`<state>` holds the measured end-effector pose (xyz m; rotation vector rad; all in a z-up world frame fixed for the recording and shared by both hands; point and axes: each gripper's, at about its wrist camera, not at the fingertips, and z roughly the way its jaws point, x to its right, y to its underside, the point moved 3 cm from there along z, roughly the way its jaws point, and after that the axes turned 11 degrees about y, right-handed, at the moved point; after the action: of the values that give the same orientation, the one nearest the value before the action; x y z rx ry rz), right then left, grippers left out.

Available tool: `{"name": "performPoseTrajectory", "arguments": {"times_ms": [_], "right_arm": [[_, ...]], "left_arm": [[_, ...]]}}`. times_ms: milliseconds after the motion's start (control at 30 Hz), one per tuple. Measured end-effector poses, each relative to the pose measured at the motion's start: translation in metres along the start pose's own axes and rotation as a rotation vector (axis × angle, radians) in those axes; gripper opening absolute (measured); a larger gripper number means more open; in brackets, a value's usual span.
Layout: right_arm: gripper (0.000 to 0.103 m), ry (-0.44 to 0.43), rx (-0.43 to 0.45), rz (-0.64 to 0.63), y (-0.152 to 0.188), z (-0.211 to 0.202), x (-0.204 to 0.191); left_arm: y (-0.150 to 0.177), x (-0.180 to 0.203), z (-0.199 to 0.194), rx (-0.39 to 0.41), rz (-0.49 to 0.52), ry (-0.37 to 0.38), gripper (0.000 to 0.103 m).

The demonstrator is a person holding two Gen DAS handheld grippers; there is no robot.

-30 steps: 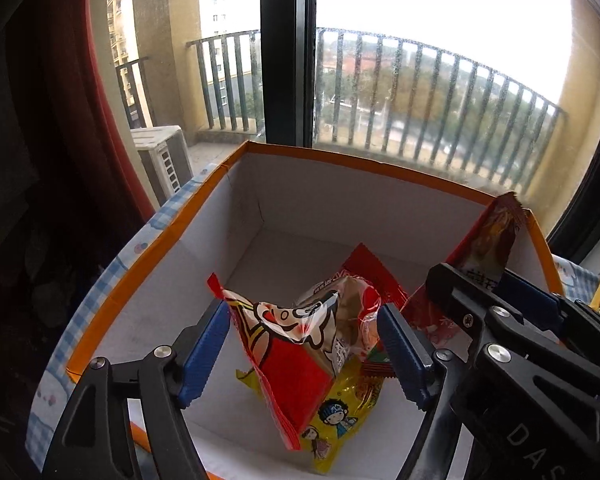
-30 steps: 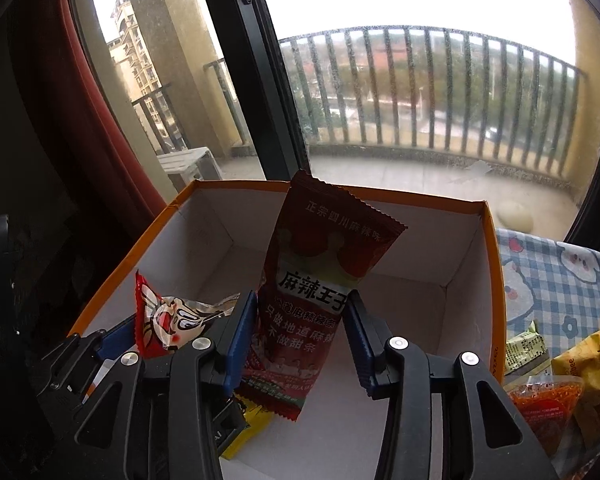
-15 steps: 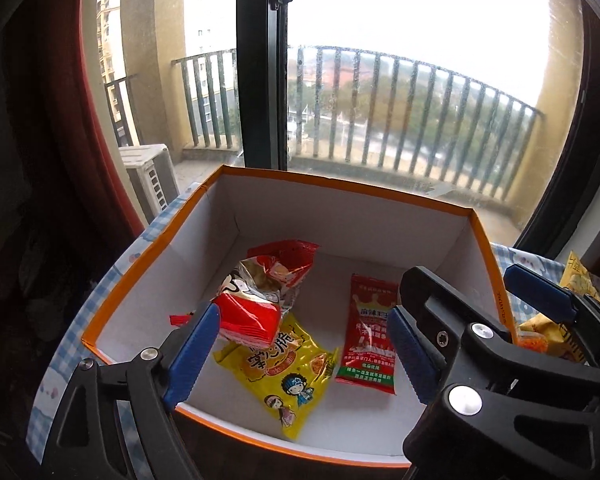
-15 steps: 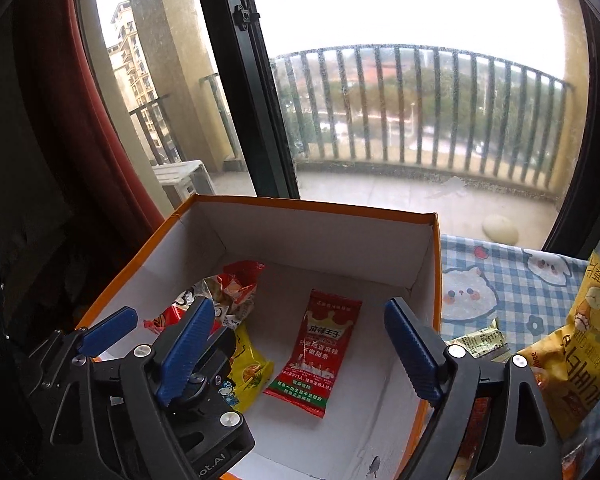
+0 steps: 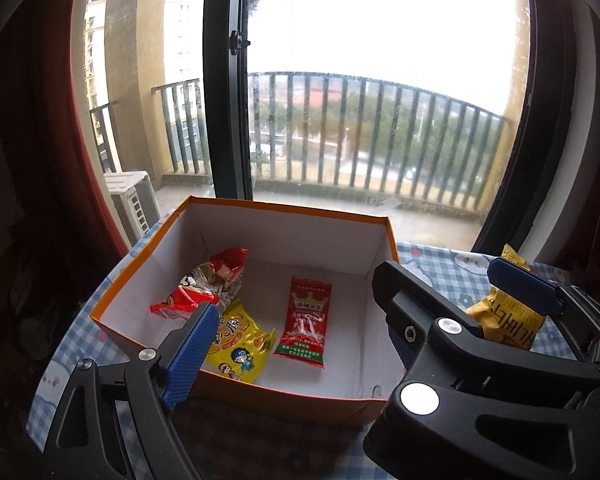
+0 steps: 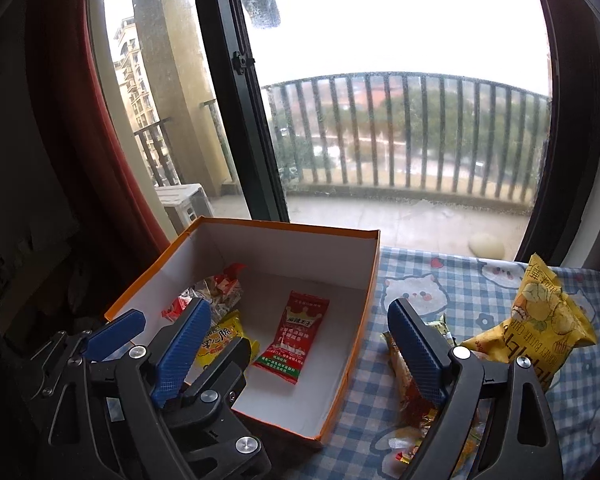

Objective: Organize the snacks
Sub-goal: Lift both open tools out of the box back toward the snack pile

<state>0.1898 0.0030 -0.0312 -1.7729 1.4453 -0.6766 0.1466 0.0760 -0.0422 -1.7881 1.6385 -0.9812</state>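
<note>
An orange box (image 5: pixel 236 391) (image 6: pixel 370 292) with a white inside stands on the checked tablecloth. In it lie a flat red packet (image 5: pixel 306 322) (image 6: pixel 294 338), a yellow packet (image 5: pixel 238 340) (image 6: pixel 220 338) and a crumpled red-and-white bag (image 5: pixel 208 286) (image 6: pixel 216 290). My left gripper (image 5: pixel 296 354) is open and empty, raised in front of the box. My right gripper (image 6: pixel 298 350) is open and empty, above the box's near right corner. A yellow chip bag (image 6: pixel 540 324) (image 5: pixel 508 320) and several small snacks (image 6: pixel 412 392) lie right of the box.
A blue-and-white checked tablecloth (image 6: pixel 440 280) covers the table. Behind the box are a large window with a dark frame (image 6: pixel 240 92), a balcony railing and a red curtain (image 6: pixel 112 152) at left. The right gripper's body (image 5: pixel 480 380) fills the left wrist view's lower right.
Both grippers let go of their packets, which now lie in the box. Both grippers opened wide and pulled back and up from the box.
</note>
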Motion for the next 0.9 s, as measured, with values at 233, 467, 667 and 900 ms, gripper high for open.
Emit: {"name": "performPoseTrajectory", "arguments": {"times_ms": [233, 467, 667, 900], "right_arm": [[0.097, 0.024, 0.049, 0.02, 0.005, -0.038, 0.026], [0.101, 0.078, 0.106, 0.009, 0.014, -0.075, 0.048], [0.103, 0.112, 0.117, 0.018, 0.028, -0.098, 0.071], [0.103, 0.173, 0.113, 0.045, 0.05, -0.112, 0.098]], "left_arm": [[0.004, 0.035, -0.024, 0.03, 0.027, 0.048, 0.09], [0.013, 0.068, -0.051, 0.119, 0.083, 0.043, 0.102], [0.027, 0.1, -0.063, 0.13, 0.126, 0.086, 0.102], [0.045, 0.125, -0.059, 0.096, 0.124, 0.162, 0.102]]}}
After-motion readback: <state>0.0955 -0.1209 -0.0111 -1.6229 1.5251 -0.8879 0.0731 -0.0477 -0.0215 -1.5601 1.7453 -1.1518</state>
